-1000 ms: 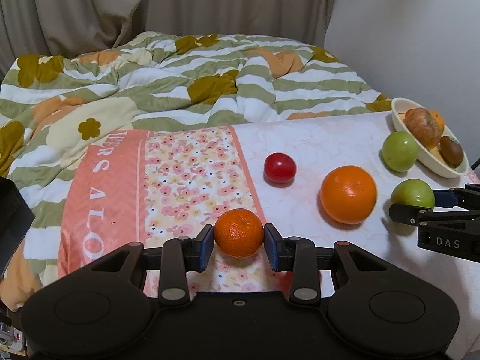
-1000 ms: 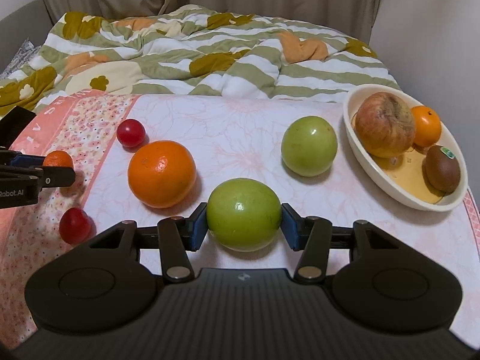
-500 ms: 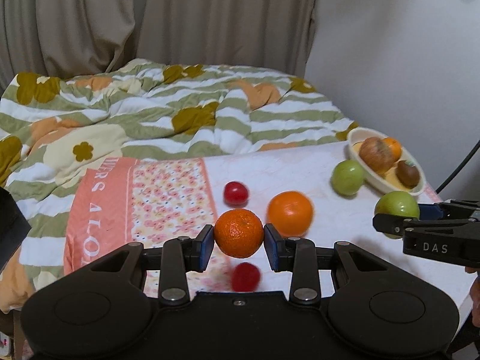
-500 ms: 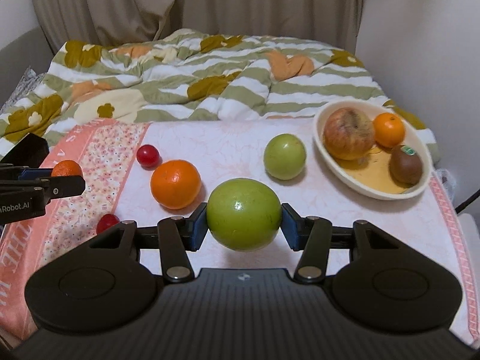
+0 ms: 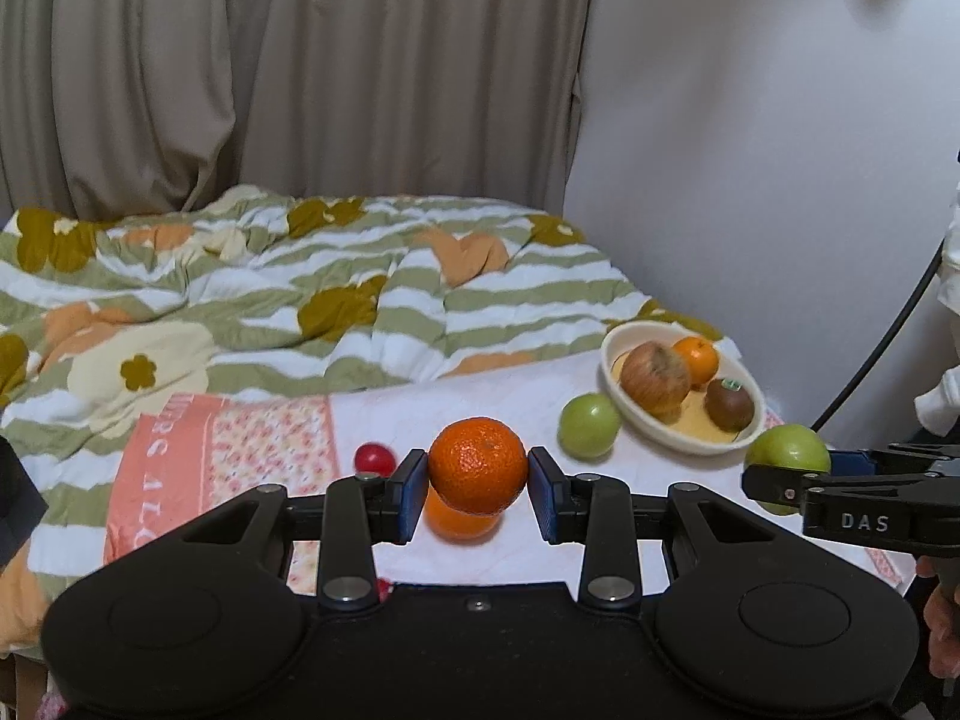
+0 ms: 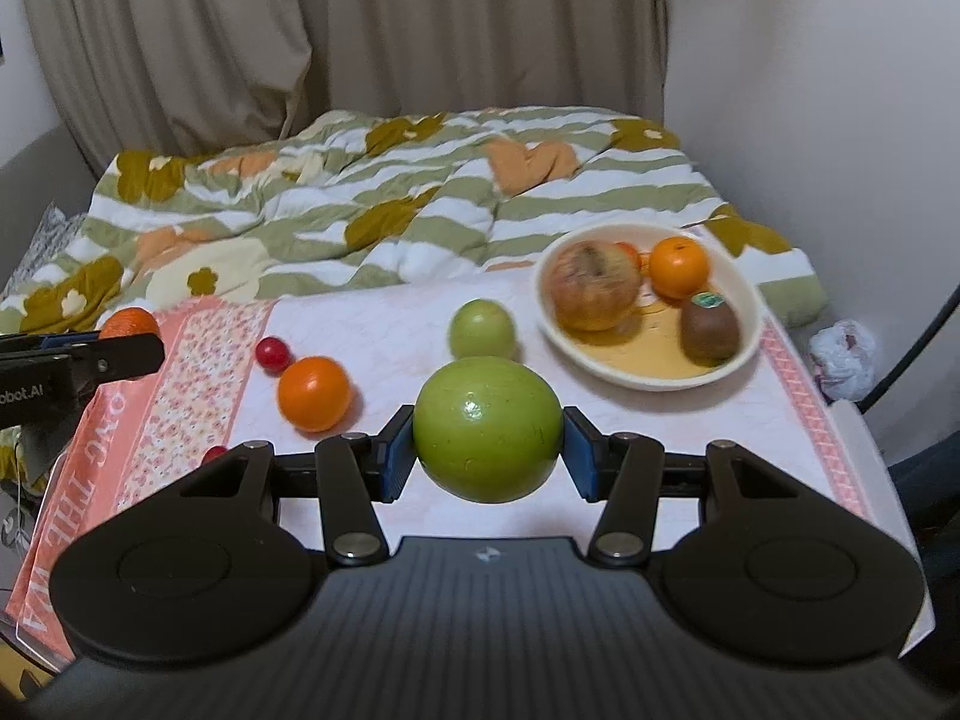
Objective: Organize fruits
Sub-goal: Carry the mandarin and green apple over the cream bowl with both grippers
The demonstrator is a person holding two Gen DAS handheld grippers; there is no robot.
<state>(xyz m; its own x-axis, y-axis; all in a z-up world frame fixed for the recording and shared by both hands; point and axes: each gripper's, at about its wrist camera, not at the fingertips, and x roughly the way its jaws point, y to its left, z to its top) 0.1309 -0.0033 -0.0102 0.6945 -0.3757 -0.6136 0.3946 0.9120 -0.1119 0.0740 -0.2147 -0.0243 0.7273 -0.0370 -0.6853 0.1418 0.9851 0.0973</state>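
My left gripper (image 5: 477, 483) is shut on a small mandarin (image 5: 477, 465), held well above the table. My right gripper (image 6: 487, 450) is shut on a green apple (image 6: 487, 429), also lifted; this apple (image 5: 789, 456) shows at the right of the left wrist view. On the cloth lie a large orange (image 6: 314, 393), a second green apple (image 6: 483, 329) and two small red fruits (image 6: 271, 351). The cream bowl (image 6: 744, 294) at the right holds a reddish apple (image 6: 594, 285), an orange (image 6: 679, 267) and a kiwi (image 6: 709, 325).
A rumpled green-striped floral duvet (image 5: 300, 276) lies behind the table. Curtains and a white wall stand at the back. A dark cable (image 5: 888, 336) hangs at the right, and a crumpled plastic bag (image 6: 843, 354) lies beyond the table's right edge.
Both grippers have risen and pulled back from the table with their fruits, so the cloth and the bowl look smaller and farther. The fruits on the cloth have not moved.
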